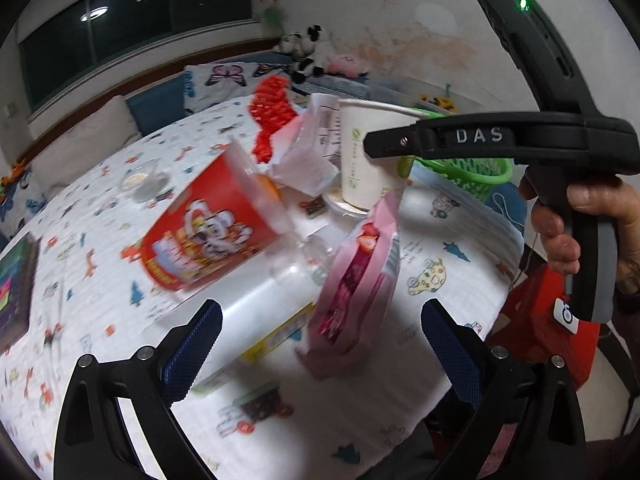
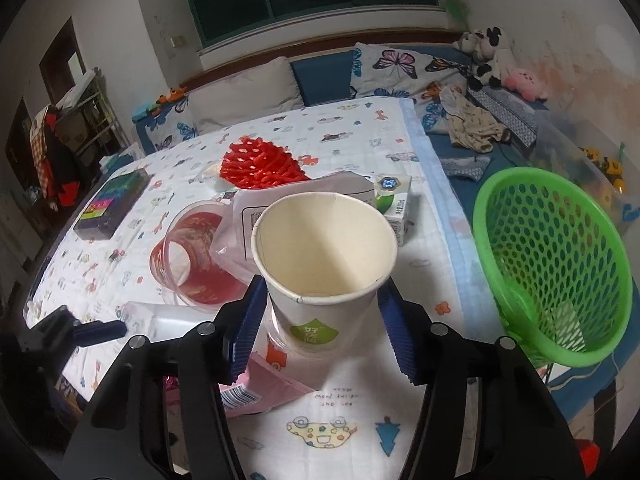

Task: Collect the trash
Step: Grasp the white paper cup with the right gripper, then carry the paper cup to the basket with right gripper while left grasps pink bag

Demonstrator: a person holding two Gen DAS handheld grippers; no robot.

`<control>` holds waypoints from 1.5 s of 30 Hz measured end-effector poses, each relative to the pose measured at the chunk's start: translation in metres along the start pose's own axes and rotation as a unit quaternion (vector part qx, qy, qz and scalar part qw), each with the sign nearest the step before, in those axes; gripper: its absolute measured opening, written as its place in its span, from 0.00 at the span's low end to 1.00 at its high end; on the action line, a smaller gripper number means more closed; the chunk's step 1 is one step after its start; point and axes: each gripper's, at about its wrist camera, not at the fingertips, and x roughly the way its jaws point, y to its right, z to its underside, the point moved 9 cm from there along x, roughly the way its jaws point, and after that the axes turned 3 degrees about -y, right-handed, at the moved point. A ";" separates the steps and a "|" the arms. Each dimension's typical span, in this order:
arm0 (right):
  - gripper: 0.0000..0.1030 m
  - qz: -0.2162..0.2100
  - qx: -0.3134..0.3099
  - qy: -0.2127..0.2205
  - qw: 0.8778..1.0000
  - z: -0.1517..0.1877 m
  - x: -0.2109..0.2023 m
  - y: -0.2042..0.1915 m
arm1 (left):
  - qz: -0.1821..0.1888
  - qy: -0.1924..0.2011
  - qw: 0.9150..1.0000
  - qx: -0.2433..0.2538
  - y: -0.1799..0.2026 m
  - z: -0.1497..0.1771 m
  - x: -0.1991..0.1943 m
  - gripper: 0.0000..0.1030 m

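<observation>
Paper cup is clamped upright by right hand-held gripper; left hand-held gripper is held apart w/ nothing gripped, above pink snack bag.

Butterfly pillows, plush toys, dark box

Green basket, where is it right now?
The green basket sits empty at the right of the right wrist view, off the table's right edge, right of the paper cup.

Dim ceiling-lamp light, window glare, motion blur in left view, fisheye-bent dark edges.
</observation>
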 end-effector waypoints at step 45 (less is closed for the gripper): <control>0.56 0.120 0.106 0.058 0.985 0.010 -0.067 0.166 | 0.076 0.034 0.996 0.029 0.032 -0.045 -0.018 0.23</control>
